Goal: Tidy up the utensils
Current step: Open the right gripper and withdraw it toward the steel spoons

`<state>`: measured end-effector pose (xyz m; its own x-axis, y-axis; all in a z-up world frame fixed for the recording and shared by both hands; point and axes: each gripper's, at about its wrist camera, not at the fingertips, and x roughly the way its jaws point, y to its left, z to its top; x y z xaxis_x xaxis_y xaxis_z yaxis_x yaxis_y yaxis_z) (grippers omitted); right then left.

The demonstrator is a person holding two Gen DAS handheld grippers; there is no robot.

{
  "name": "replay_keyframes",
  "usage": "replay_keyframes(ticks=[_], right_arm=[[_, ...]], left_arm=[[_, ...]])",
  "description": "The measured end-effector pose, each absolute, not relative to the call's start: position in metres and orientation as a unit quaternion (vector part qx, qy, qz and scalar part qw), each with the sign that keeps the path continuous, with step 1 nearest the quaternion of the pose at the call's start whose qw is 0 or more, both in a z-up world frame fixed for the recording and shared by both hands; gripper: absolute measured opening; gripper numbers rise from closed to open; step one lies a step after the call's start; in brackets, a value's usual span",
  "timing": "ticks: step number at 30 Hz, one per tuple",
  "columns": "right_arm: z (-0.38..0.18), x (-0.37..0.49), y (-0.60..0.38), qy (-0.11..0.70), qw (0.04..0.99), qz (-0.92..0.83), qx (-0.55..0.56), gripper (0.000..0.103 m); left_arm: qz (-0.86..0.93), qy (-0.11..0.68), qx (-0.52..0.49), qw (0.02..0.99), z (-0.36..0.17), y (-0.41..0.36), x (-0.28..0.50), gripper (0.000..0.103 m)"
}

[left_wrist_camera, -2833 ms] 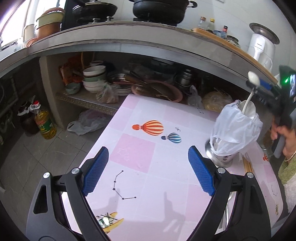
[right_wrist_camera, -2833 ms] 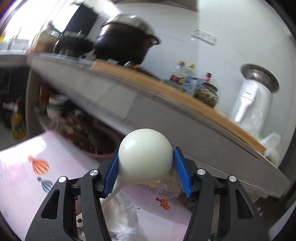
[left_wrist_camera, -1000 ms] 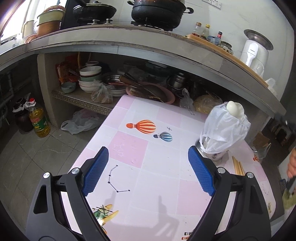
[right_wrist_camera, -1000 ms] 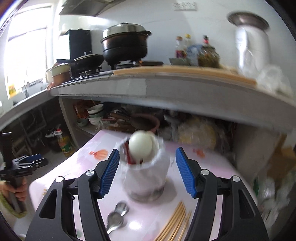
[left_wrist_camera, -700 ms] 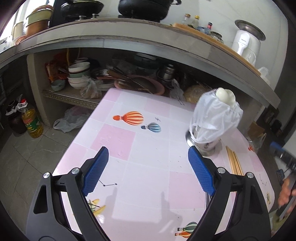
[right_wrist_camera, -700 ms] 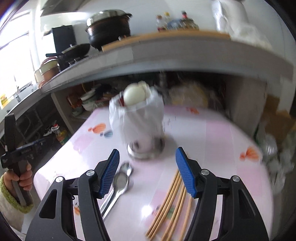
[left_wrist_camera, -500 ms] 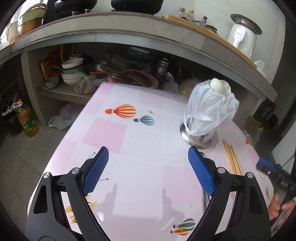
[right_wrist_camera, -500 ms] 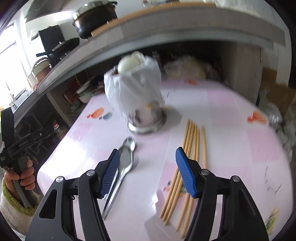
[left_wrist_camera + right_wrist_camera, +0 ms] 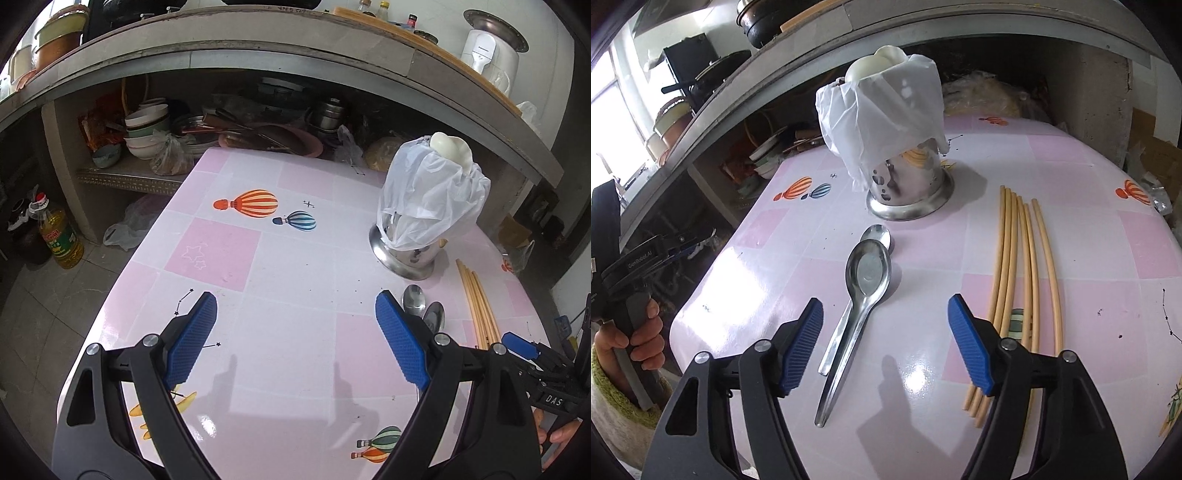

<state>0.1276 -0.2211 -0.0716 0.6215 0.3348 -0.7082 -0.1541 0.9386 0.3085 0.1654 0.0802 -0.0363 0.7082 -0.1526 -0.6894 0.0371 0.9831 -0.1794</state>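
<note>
A steel utensil holder (image 9: 406, 254) (image 9: 908, 184) stands on the pink table (image 9: 295, 258) (image 9: 1071, 184). A white plastic bag (image 9: 428, 199) (image 9: 882, 118) is draped over it, and a white ladle (image 9: 450, 146) (image 9: 875, 64) sticks out of the top. Two metal spoons (image 9: 868, 271) (image 9: 413, 299) lie overlapped in front of the holder, with several chopsticks (image 9: 1012, 258) (image 9: 476, 299) to their right. My right gripper (image 9: 884, 306) hovers low over the spoon handles. Its jaws are opening and the pads touch nothing. My left gripper (image 9: 295, 299) is open over bare table.
A concrete counter runs behind the table, with bowls (image 9: 144, 129) and pans on the shelf under it. A white appliance (image 9: 484, 55) sits on top. An oil bottle (image 9: 59, 236) stands on the floor at the left. A hand (image 9: 628, 332) holds the left gripper's handle.
My right gripper let go of the white ladle in the holder, then sank to the spoons and chopsticks with its jaws spreading. The left gripper dropped slightly and tilted toward the table.
</note>
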Motion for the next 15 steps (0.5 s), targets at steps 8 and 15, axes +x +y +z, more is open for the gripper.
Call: replay_keyframes(ticks=[8,15], right_arm=[[-0.0727,0.1304,-0.2193,0.416,0.892,0.137,0.113,0.073],[-0.0732,0.1312,-0.2184,0.416,0.891,0.138,0.114,0.073]], left_arm=[[-0.046,0.383,-0.075,0.919,-0.0395,0.0824,0.1685,0.084],[-0.044,0.384,-0.077,0.919,-0.0406,0.0836,0.1688,0.084]])
